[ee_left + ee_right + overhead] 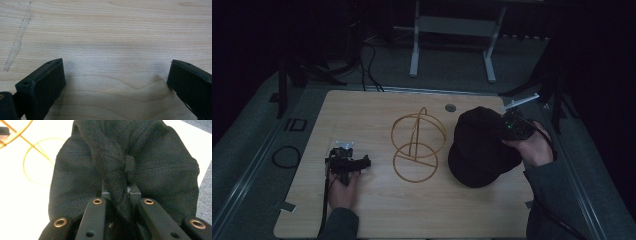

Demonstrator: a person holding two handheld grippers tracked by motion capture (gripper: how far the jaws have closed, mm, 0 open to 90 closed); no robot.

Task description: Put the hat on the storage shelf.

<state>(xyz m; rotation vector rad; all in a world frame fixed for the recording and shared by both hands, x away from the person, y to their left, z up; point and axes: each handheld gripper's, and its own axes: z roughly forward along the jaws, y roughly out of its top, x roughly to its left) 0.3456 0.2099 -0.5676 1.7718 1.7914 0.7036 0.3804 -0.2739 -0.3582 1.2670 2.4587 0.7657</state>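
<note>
Currently the right tongs (117, 192) pinch a fold of the black cap (482, 145), jaws nearly together on the fabric; cap rests at centre right of the bench (377, 210). Left tongs (115, 80) sit lower left, jaws spread wide over bare wood, holding nothing. Wire stand (418, 145) stands mid-frame, just left of the cap.

The left tool (346, 161) rests low with its jaws spread wide apart; the right tool (119, 192) has its jaws pinched tight together, hand wrapped around its body.
</note>
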